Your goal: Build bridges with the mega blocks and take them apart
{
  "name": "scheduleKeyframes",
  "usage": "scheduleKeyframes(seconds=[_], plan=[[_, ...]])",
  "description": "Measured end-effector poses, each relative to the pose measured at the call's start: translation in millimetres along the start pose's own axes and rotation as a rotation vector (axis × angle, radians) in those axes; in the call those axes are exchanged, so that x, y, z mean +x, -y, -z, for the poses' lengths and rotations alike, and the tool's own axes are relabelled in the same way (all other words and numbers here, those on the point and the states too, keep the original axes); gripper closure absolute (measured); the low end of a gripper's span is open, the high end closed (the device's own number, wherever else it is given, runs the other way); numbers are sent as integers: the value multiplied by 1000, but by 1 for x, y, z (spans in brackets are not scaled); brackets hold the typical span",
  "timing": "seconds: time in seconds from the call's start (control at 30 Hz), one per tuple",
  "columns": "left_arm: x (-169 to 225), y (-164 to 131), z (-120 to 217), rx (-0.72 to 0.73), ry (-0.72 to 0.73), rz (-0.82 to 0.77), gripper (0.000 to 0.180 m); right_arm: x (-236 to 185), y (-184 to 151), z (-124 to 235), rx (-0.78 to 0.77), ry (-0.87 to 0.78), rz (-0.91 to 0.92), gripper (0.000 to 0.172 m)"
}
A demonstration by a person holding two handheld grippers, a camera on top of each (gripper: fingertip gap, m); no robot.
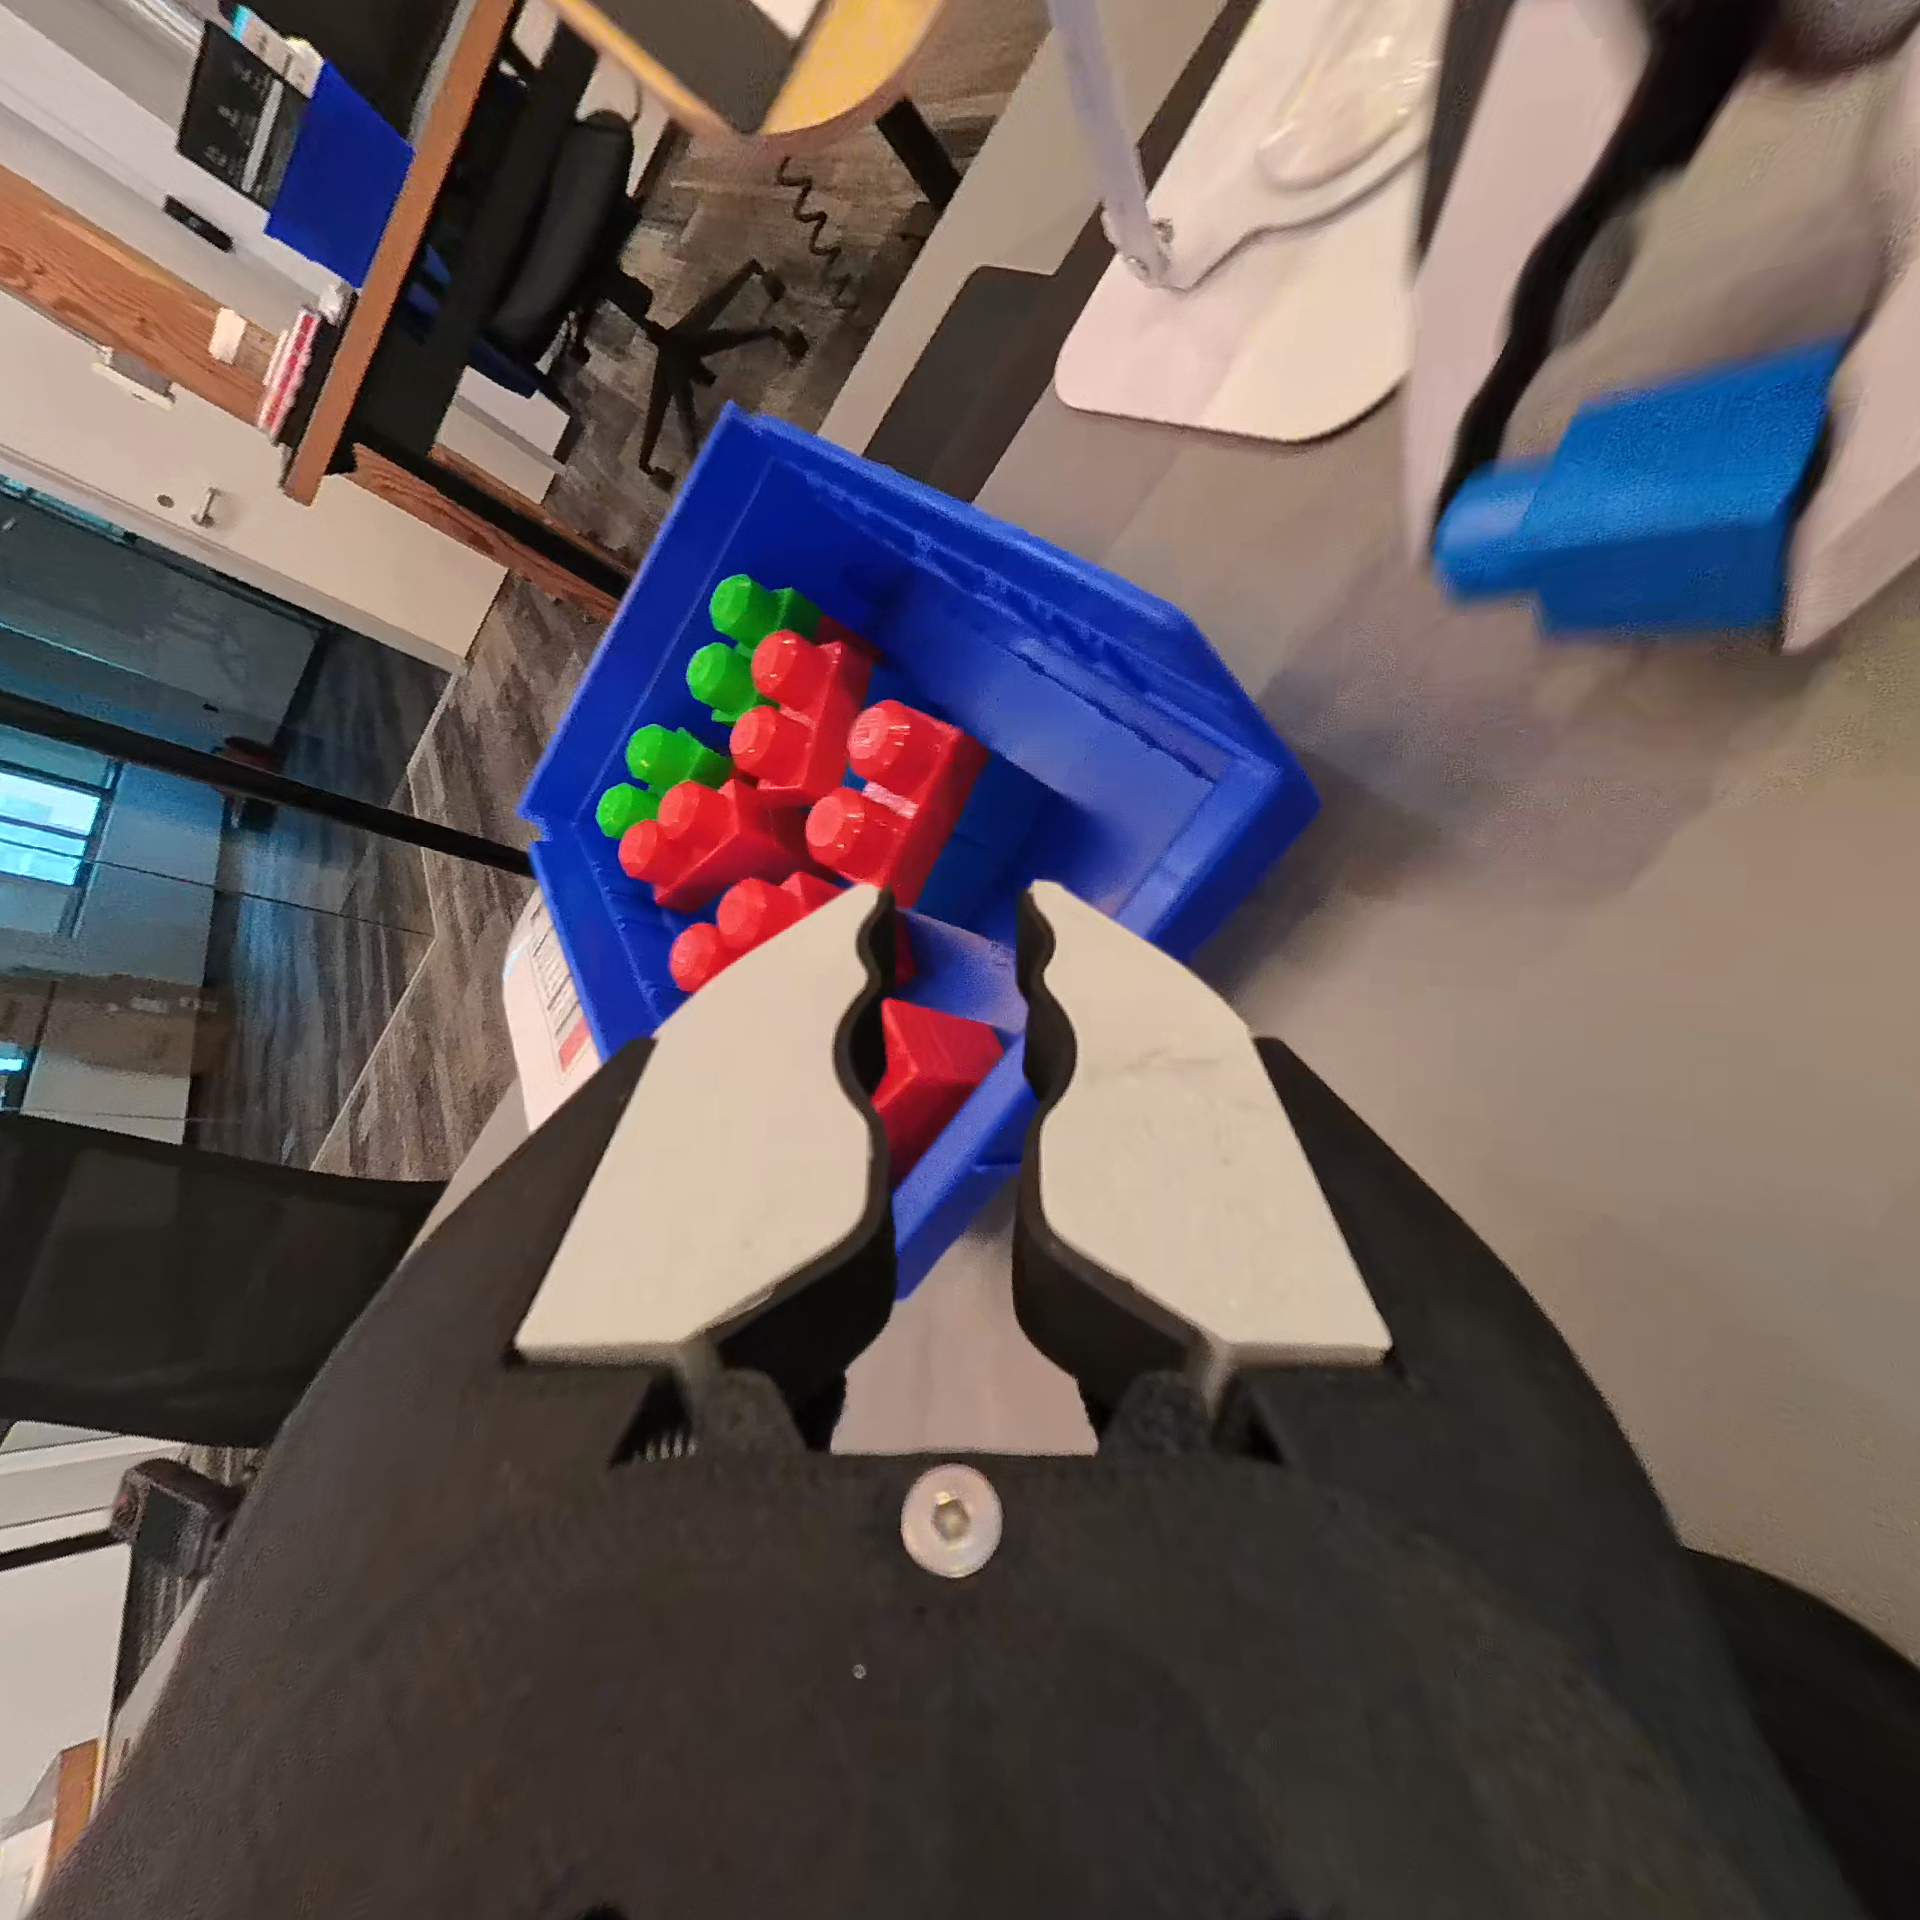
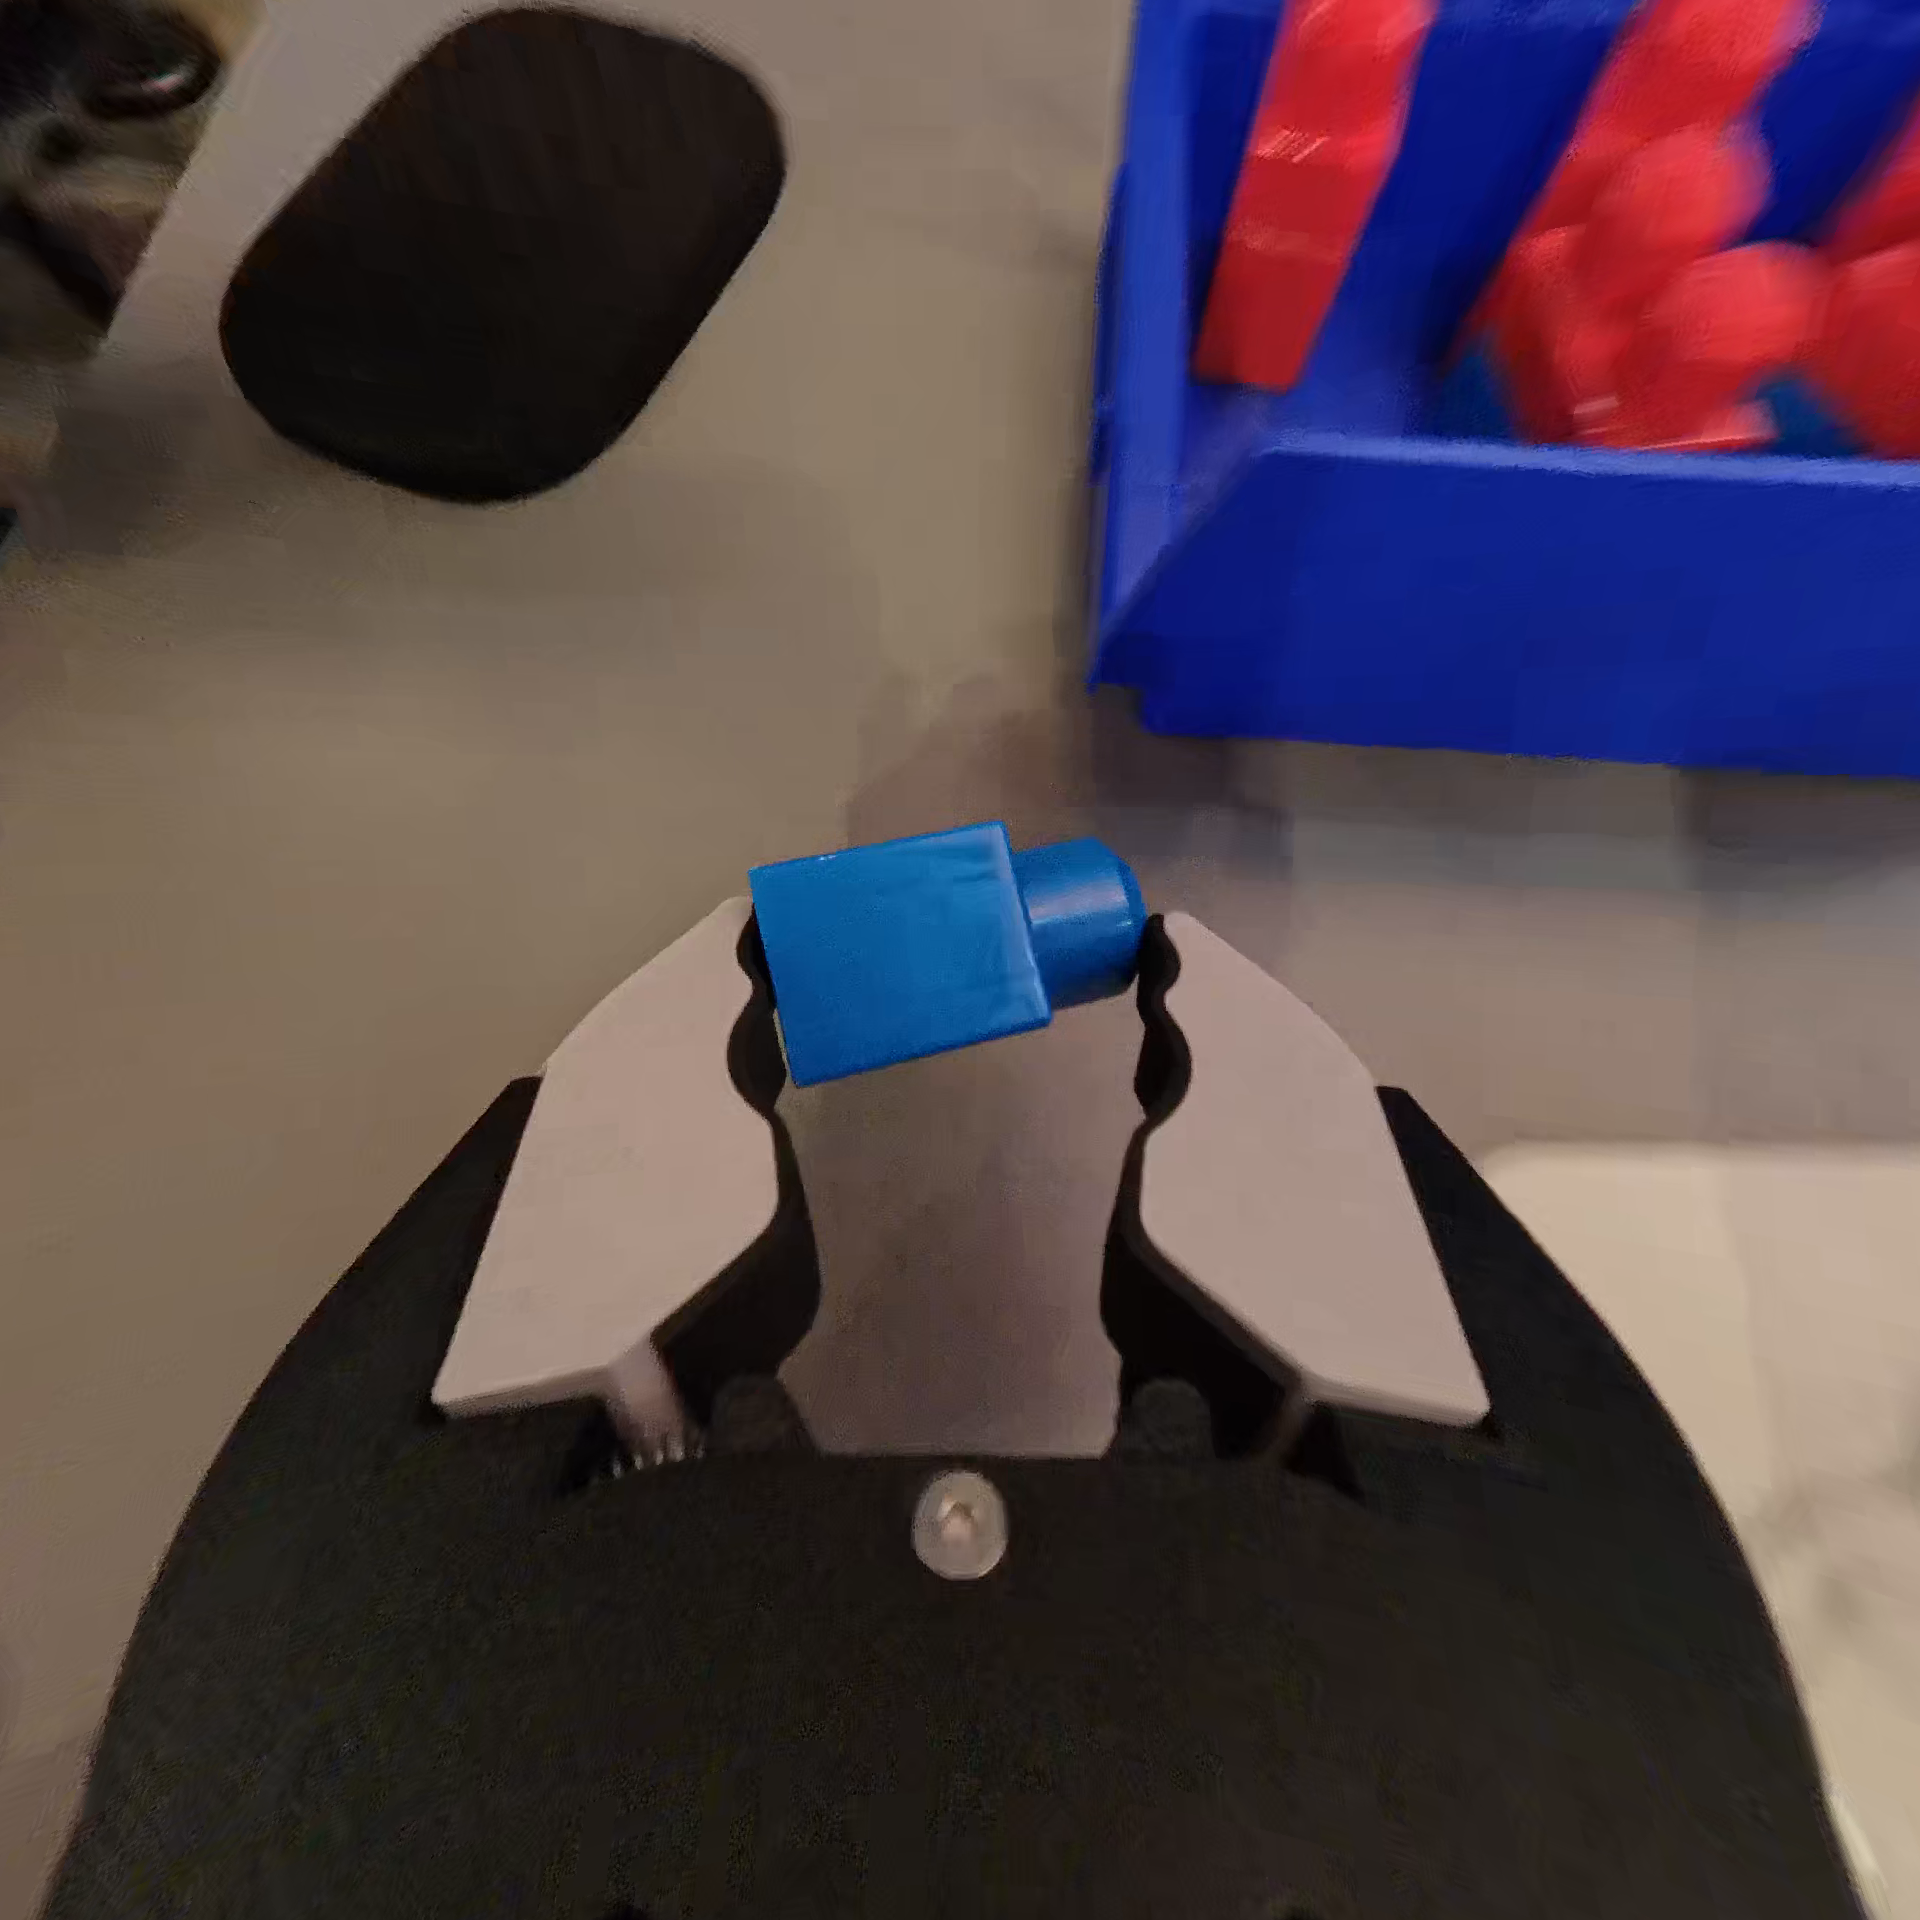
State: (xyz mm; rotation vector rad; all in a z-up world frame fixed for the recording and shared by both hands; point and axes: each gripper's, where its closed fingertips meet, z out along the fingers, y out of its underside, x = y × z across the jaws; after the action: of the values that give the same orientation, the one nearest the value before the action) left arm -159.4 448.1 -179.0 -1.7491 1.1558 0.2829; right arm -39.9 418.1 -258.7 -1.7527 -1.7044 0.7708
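Left wrist view: grey table (image 1: 1455,935), patterned carpet (image 1: 416,1039).

The left gripper (image 1: 956,925), with grey fingers on a black body, filled the lower centre of its own view, its jaws a narrow gap apart with nothing pressed between them. The right gripper (image 2: 951,935) sat low in its view, both pads bearing on a small blue plastic one-stud block (image 2: 904,966); it also showed blurred in the upper right of the left wrist view.
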Motion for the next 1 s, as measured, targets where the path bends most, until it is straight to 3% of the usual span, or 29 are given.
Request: scheduleKeyframes(seconds=[0.07, 0.13, 0.27, 0.37, 0.5, 0.57, 0.63, 0.73, 0.83, 1.0], plan=[[-13, -3, -4, -11, 10, 13, 157, 12, 0, 64, 40, -173, 4, 104], [-28, -9, -13, -29, 13, 32, 149, 44, -21, 147, 27, -445, -29, 104], [-42, -15, -49, -109, -48, -42, 133, 94, -118, 309, -31, -887, -286, 104], [-36, -12, -80, -167, -160, -104, 128, 107, -203, 371, -146, -1042, -499, 104], [-24, -25, -115, -279, -324, -139, 123, 109, -269, 374, -268, -1019, -679, 103], [-18, -33, -124, -336, -383, -161, 123, 112, -284, 372, -331, -1040, -692, 88], [-15, -44, -131, -398, -419, -170, 121, 114, -281, 373, -329, -1065, -671, 85], [-14, -51, -139, -432, -442, -159, 118, 113, -253, 378, -281, -1117, -590, 91], [-13, -61, -142, -495, -490, -146, 134, 104, -200, 371, -188, -1126, -433, 103], [-13, -63, -145, -472, -507, -102, 139, 73, -105, 320, -47, -969, -205, 112]])
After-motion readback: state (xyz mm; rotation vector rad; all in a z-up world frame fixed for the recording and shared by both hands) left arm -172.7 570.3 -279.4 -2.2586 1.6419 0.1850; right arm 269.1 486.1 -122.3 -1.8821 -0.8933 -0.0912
